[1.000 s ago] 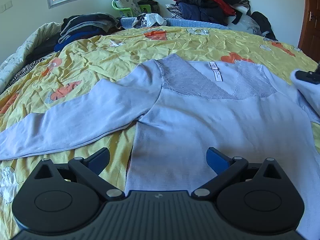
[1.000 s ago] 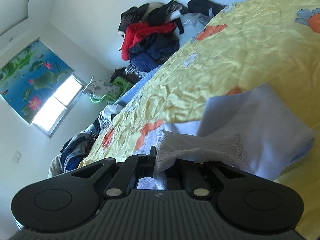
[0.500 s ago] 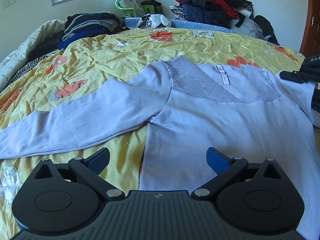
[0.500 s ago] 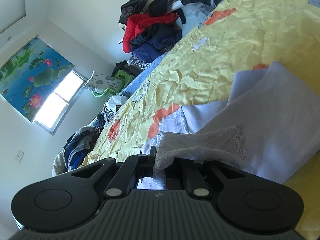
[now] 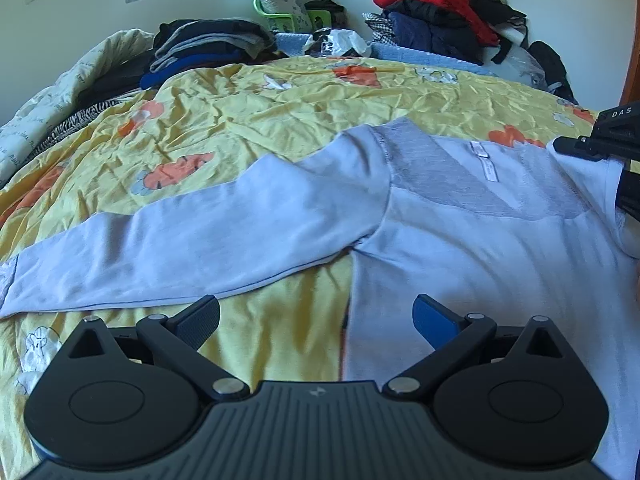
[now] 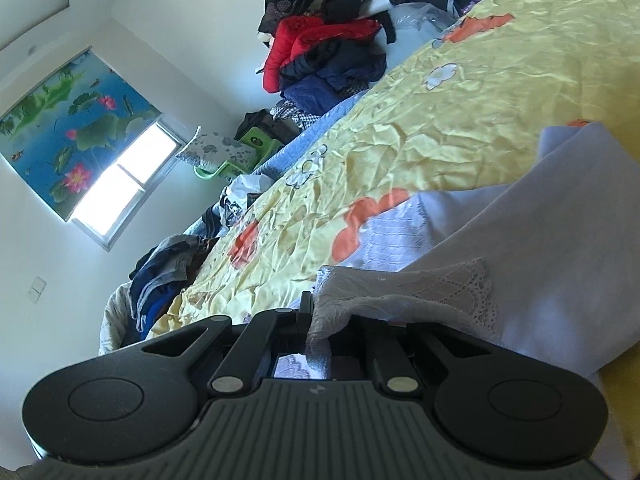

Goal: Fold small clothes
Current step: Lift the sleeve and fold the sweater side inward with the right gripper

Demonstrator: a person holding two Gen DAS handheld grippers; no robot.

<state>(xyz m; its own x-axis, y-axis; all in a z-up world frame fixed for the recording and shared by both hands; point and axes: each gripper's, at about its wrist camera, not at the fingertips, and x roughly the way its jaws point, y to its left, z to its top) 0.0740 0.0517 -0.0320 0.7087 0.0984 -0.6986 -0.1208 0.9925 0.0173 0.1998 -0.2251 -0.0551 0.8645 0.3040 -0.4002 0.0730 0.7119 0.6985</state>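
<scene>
A pale lavender long-sleeved top point(image 5: 480, 256) with a grey lace yoke lies flat on the yellow bedspread point(image 5: 280, 120). Its left sleeve point(image 5: 192, 248) stretches out to the left. My left gripper point(image 5: 316, 320) is open and empty, low over the top's lower left edge. My right gripper point(image 6: 324, 320) is shut on the lace cuff point(image 6: 400, 292) of the right sleeve and holds it lifted over the top. The right gripper also shows at the right edge of the left wrist view point(image 5: 612, 136).
Stacks of folded dark clothes point(image 5: 208, 48) sit at the bed's far left. A heap of red and navy clothes point(image 5: 436, 12) lies at the far right. A green chair with a cushion point(image 5: 280, 4) stands by the window wall.
My left gripper has shifted left, so the top sits further right in its view. My right gripper has carried the sleeve cuff inward over the top.
</scene>
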